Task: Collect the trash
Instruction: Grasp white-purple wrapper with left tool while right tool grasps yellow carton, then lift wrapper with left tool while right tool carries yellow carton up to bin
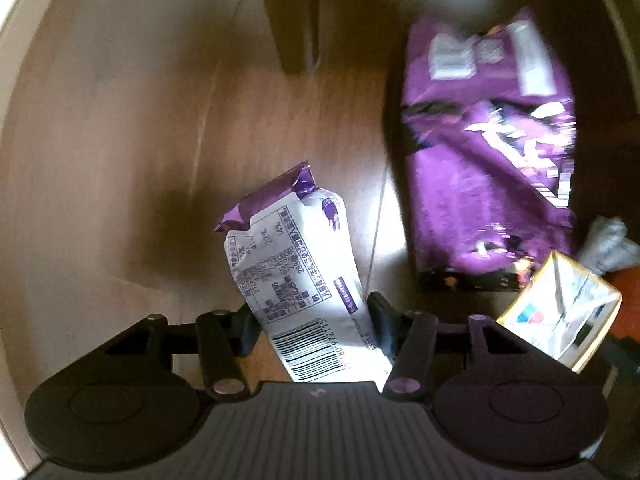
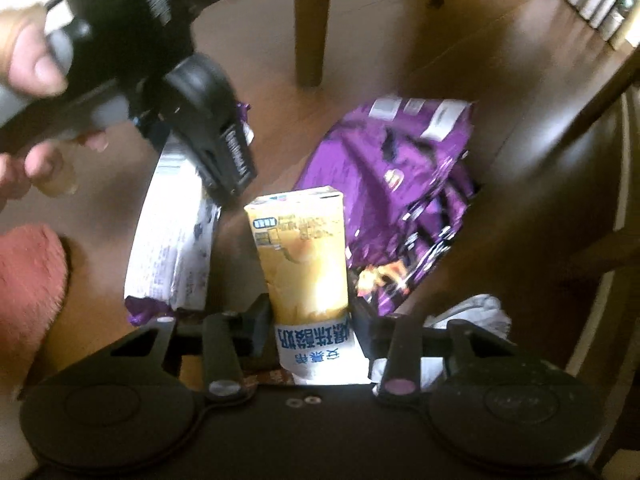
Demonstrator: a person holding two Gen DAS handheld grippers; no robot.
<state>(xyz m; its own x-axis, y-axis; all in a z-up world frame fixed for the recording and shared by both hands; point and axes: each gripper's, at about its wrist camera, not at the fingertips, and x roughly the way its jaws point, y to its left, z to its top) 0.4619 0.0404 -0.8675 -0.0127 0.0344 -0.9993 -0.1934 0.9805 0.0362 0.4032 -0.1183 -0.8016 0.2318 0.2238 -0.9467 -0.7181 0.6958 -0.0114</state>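
My left gripper (image 1: pixel 312 320) is shut on a white and purple snack wrapper (image 1: pixel 292 264) with a barcode, held above the wooden floor. My right gripper (image 2: pixel 312 320) is shut on a yellow and white drink carton (image 2: pixel 304 256). The carton also shows in the left wrist view (image 1: pixel 560 312) at the right. The wrapper and the left gripper show in the right wrist view (image 2: pixel 172 240) at the left. A large purple snack bag (image 1: pixel 488 160) lies on the floor beyond both grippers; it also shows in the right wrist view (image 2: pixel 404 192).
Wooden furniture legs (image 2: pixel 312 20) stand on the brown floor (image 1: pixel 120 140) behind the bag. Crumpled white paper (image 2: pixel 480 312) lies near the right gripper. A pink cloth (image 2: pixel 28 276) is at the left edge. A pale curved rim (image 1: pixel 16 20) runs along the left.
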